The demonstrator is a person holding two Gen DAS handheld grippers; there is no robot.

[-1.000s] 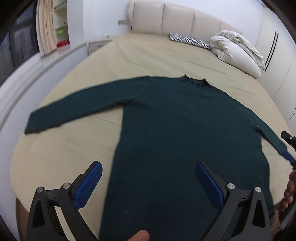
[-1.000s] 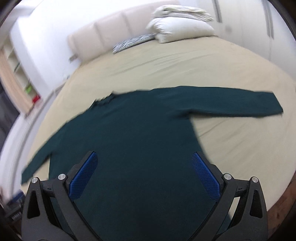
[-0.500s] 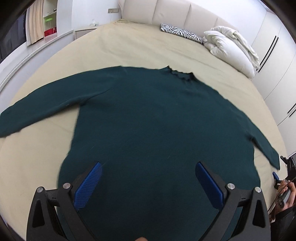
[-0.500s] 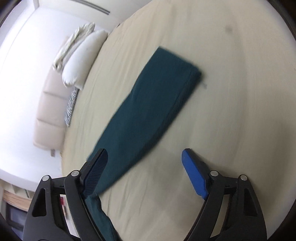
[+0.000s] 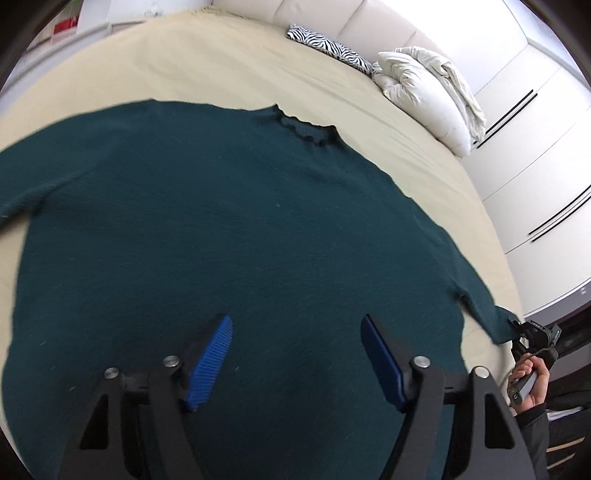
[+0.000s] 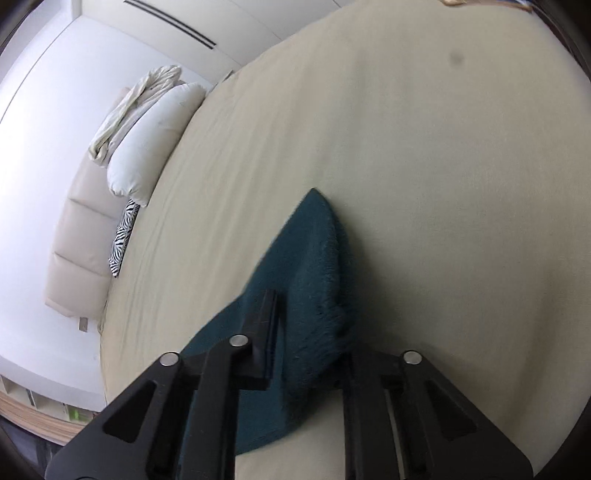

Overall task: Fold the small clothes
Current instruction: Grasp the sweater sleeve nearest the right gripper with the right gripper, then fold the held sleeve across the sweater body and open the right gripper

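Observation:
A dark green long-sleeved sweater (image 5: 240, 229) lies spread flat on the beige bed (image 5: 184, 62), collar toward the headboard. My left gripper (image 5: 295, 321) hovers over the lower middle of its body. The blue pads are apart and closing, with only the flat knit beneath them and nothing pinched. In the right wrist view, my right gripper (image 6: 295, 306) is shut on the end of the sweater's sleeve (image 6: 314, 251), which bunches up past the black fingers. The left wrist view shows that gripper (image 5: 517, 326) at the sleeve's tip on the far right, held by a hand (image 5: 532, 384).
A white folded duvet and pillow (image 5: 424, 92) and a zebra-print cushion (image 5: 328, 48) sit by the padded headboard (image 5: 369, 22). White wardrobe doors (image 5: 535, 166) run along the right side. Bare beige sheet (image 6: 424, 166) stretches beyond the sleeve.
My left gripper has come lower and nearer over the sweater body, and its jaws have narrowed. My right gripper swung out to the sleeve's end, rolled, and shut on the cuff.

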